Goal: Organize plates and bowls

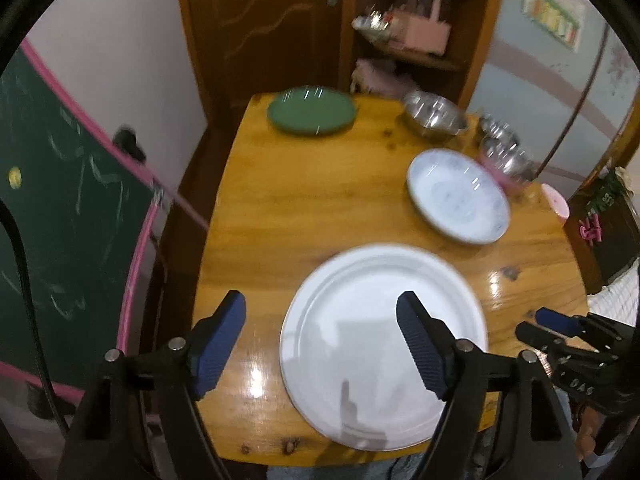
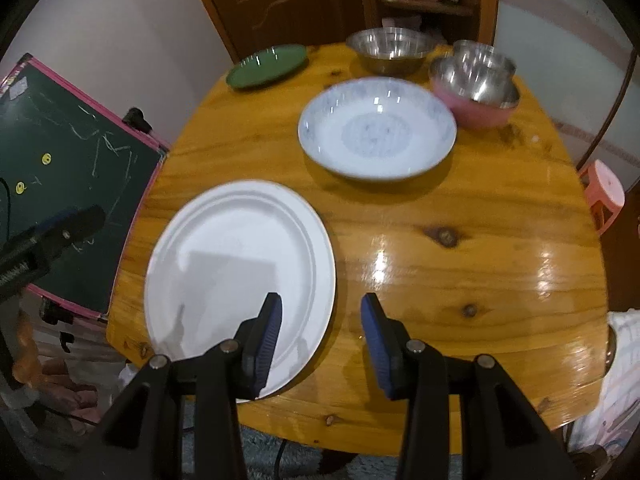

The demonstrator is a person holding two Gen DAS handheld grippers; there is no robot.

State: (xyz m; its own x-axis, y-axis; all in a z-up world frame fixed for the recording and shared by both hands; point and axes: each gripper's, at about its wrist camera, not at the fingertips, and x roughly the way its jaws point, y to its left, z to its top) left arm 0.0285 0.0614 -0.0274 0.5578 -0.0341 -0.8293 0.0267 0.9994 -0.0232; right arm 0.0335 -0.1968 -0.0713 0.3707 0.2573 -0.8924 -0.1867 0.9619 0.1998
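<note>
Both tools held above the near edge of the wooden table [image 2: 460,216], jaws apart, clamped on nothing.

Left gripper [image 1: 322,342]: jaws spread wide, straddling the left rim of the white plate [image 1: 384,344], one pad hanging over bare wood left of the plate, the other over the plate's middle. Likely so spread to take the rim between them, though no contact visible yet.

Right gripper [image 2: 322,344]: jaws apart, narrower than the left, bracketing the plate's right rim [image 2: 240,280] from the other side; left pad over the plate, right pad over bare table. Seemingly poised as a partner to the left tool, one on each side of a wide, flat dish too broad for a single pinch.

Straight ahead of the right jaws, just beyond the white plate: the blue-patterned shallow bowl [image 2: 378,128], alone on the wood. Farther ahead and to the right: a steel bowl nested in a pink bowl [image 2: 474,96], already stacked, probably to save room. Ahead, behind the patterned dish: a large steel bowl [image 2: 390,54]. Far ahead and left: a green plate [image 2: 266,66], well apart from the other plate, so sorting seems hardly begun.

Motion blur in both views; fine contact impossible to judge.
</note>
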